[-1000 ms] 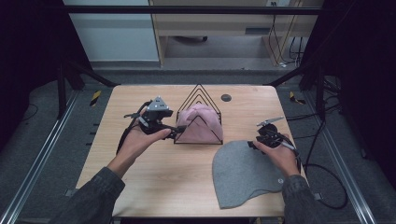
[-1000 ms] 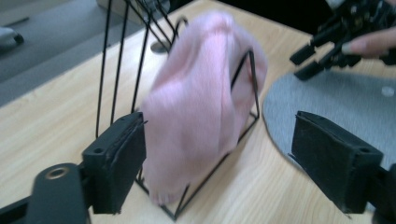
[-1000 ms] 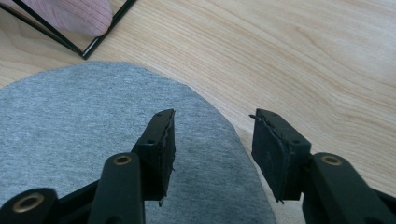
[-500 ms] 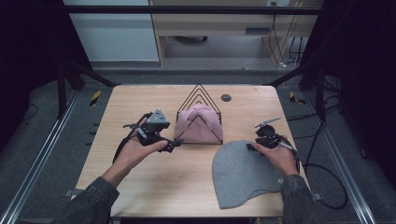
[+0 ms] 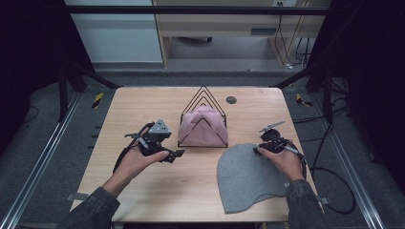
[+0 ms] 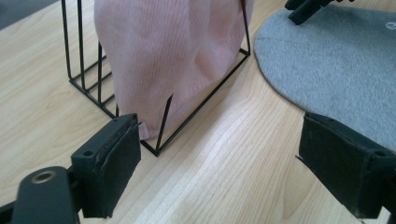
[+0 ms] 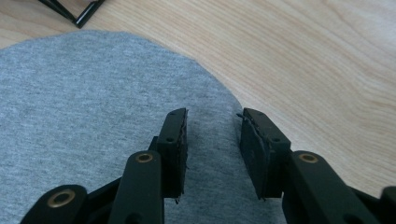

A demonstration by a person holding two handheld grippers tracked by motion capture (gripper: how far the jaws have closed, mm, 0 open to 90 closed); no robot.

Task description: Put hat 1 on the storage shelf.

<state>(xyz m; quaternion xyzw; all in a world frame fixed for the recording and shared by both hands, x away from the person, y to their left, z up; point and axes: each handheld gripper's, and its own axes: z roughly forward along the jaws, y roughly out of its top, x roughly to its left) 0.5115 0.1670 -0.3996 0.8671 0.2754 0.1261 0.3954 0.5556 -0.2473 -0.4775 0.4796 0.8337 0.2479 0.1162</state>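
While the left gripper (image 5: 174,154) rests low over the table (image 5: 143,191) with its 2 jaws spread wide and nothing between them, the person's left hand (image 5: 136,162) holds it just left of the wire rack (image 5: 203,119). Seen from the left gripper view, the near corner of the rack stands between the jaws and a little beyond them, with the pink beanie (image 6: 173,56) hanging inside the wires and its hem close to the tabletop. Over at the right, the right gripper (image 7: 212,154) sits on the far right edge of the grey beanie (image 5: 248,179), which lies flat on the wood near the table's right front. Its 2 jaws have just been closing and stand only partly apart, with a strip of the grey fabric lying between the pads; whether they pinch it yet cannot be told. In the high view the right hand (image 5: 286,160) rests partly on the grey cloth. Farther off, a small dark round disc (image 5: 231,99) sits near the table's far edge, behind the rack.
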